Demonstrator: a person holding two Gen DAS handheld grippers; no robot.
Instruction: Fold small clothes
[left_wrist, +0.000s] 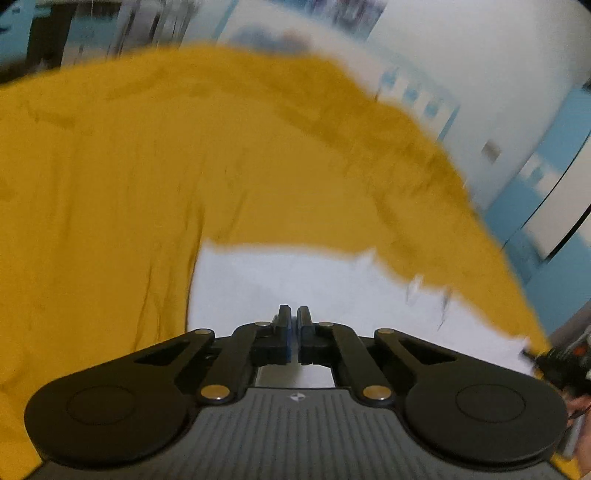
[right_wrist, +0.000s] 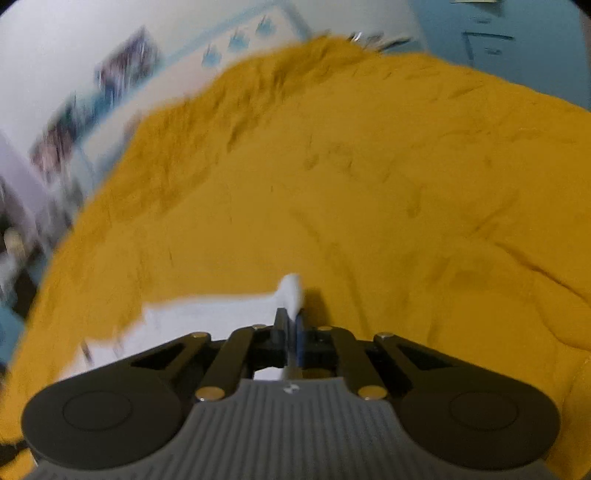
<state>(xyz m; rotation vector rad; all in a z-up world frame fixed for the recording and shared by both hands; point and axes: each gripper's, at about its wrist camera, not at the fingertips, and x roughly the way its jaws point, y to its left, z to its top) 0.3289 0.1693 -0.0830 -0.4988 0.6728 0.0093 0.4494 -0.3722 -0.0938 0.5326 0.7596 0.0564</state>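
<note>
Motion blur in both views, so fine detail is soft.

Left wrist view: left gripper has its fingers pressed nearly together, a thin gap between the blue pads, nothing visibly between them. It points at bare white table. Yellow garment wraps around that patch: a big body panel to the left and ahead, and a long strip running from top centre down to the lower right edge. At that lower right end the other tool appears to hold the strip's corner, though blur makes it hard to confirm. Garment is not touching the left fingers; its nearest edge is just ahead and to the left.

Right wrist view: right gripper is pinched on something. A white bit pokes up from between the fingers with yellow cloth directly behind and to the right; likely a hem or label of the garment, cannot tell which. Cloth fills the view ahead, spread wide, with a white patch showing low left.

Judgement: right hand has the grip and the left is free. The cloth's long axis runs from the left hand's far left toward the right tool. Left needs to reach left-forward for the matching edge before any fold.
</note>
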